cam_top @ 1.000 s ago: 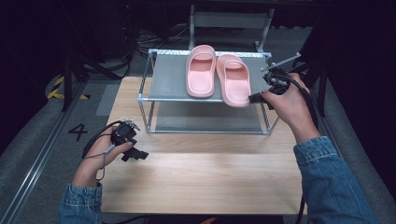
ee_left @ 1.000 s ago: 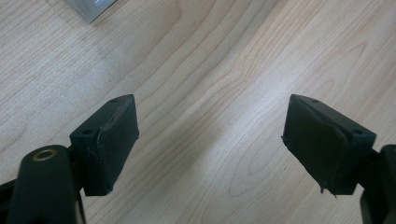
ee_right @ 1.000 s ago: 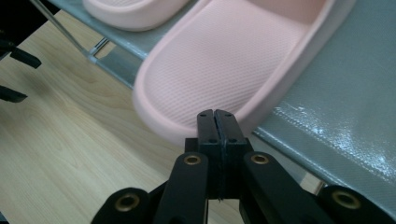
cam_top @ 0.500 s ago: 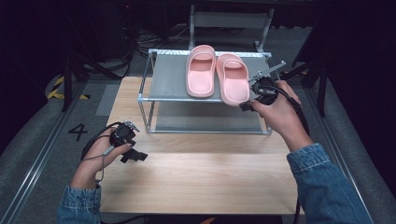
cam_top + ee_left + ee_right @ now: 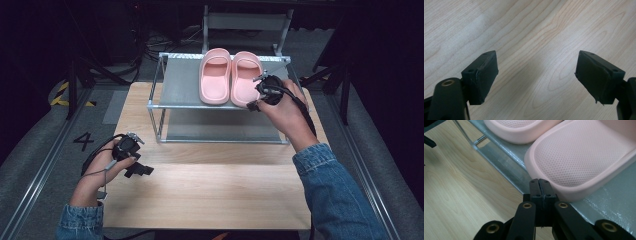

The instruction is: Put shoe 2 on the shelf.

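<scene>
Pink slide sandals [image 5: 231,76] side by side on rack's top shelf [image 5: 177,87], long axes toward far edge. Right gripper [image 5: 255,104] jaws closed, empty, at right sandal's near end. Left gripper [image 5: 141,170] jaws wide over worktop [image 5: 210,195].

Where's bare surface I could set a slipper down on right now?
The wooden table in front of the rack is bare between both hands. The top shelf's left half, beside the pink slippers, is free. The right half is crowded: slippers plus the right claw, shut, at the heel.
</scene>
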